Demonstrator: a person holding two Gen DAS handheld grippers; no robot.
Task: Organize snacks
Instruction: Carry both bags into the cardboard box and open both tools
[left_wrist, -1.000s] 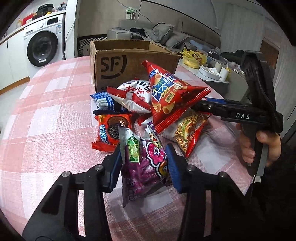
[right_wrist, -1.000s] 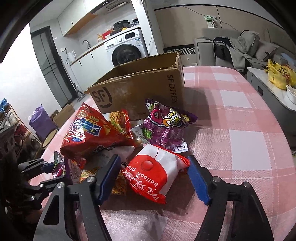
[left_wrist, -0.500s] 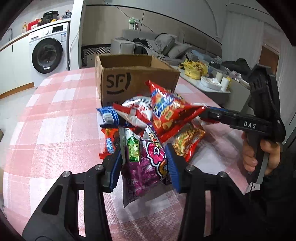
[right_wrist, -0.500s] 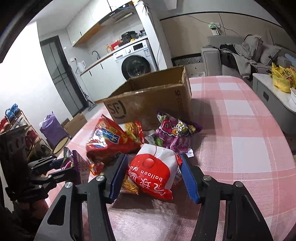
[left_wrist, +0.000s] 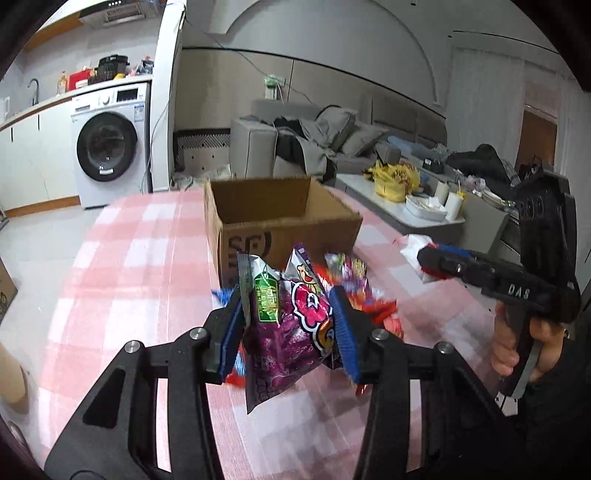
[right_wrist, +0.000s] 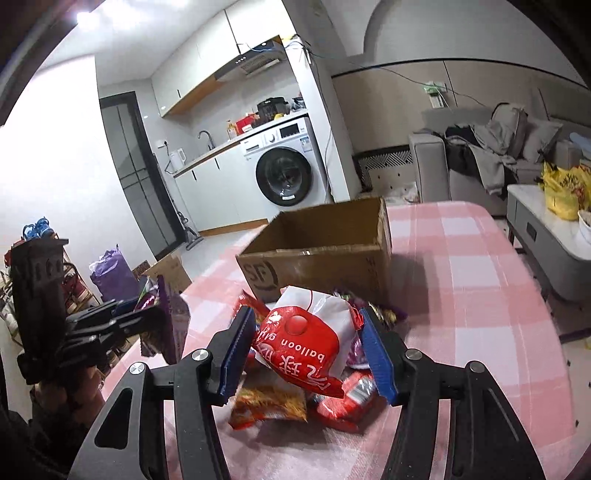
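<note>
A purple snack bag (left_wrist: 291, 332) is clamped between the blue pads of the left tongs (left_wrist: 290, 328) and is held clear of the pink checked worktop (left_wrist: 140, 266). A red and white balloon-print packet (right_wrist: 310, 339) is gripped by the right tongs (right_wrist: 308, 354), whose pads are pressed against both of its sides. Beneath and just behind these, a loose pile of snack packets (right_wrist: 295, 398) is seen lying on the worktop, though the pile is blurred in the left wrist view. Farther back, an open cardboard box (right_wrist: 325, 254) is set upright on the worktop, just beyond the pile. A washing machine (left_wrist: 110, 147) and a grey sofa (left_wrist: 317, 144) are visible at the far side of the room.
</note>
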